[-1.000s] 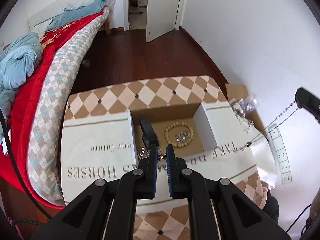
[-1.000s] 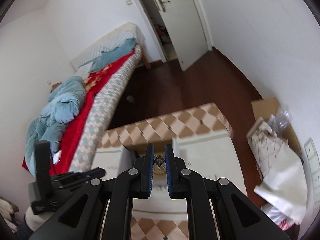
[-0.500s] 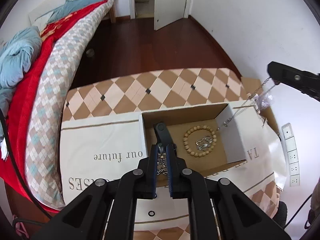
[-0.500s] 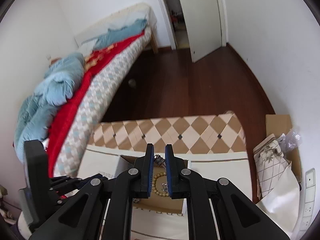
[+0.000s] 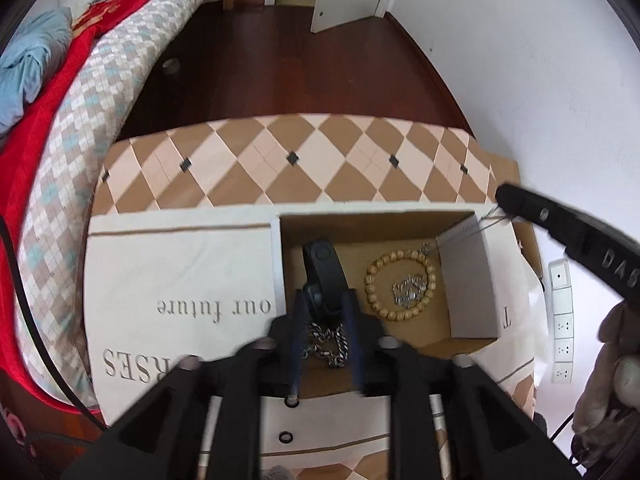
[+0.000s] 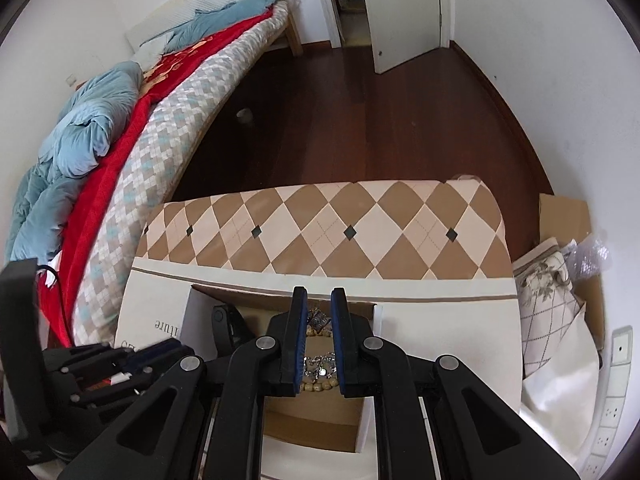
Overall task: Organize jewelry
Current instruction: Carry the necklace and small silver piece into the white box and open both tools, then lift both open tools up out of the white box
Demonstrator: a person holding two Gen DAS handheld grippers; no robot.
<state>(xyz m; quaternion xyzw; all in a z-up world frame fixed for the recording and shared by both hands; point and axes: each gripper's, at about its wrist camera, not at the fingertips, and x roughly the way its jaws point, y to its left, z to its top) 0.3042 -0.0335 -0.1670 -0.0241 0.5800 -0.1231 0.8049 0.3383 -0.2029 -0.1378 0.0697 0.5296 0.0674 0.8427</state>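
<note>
An open cardboard box [image 5: 468,292] sits on a patterned table. Inside lie a wooden bead bracelet [image 5: 374,280] with a silver trinket [image 5: 408,290] in its ring, a black clip [image 5: 324,268] and a thick silver chain [image 5: 326,338]. My left gripper [image 5: 325,300] is open, low over the box, its jaws either side of the black clip with the chain below. My right gripper [image 6: 319,312] is shut on a thin silver necklace [image 6: 319,322], held over the box; the necklace [image 5: 476,228] trails over the box's right flap in the left wrist view.
A bed [image 6: 168,120] with red and blue bedding runs along the left. Dark wood floor [image 6: 360,128] and an open door [image 6: 400,12] lie beyond the table. Bags and cardboard [image 6: 560,288] and a power strip [image 5: 562,320] stand at the right.
My left gripper has opened and let the thick chain drop into the box. My right gripper has come down and in toward the box with the thin necklace.
</note>
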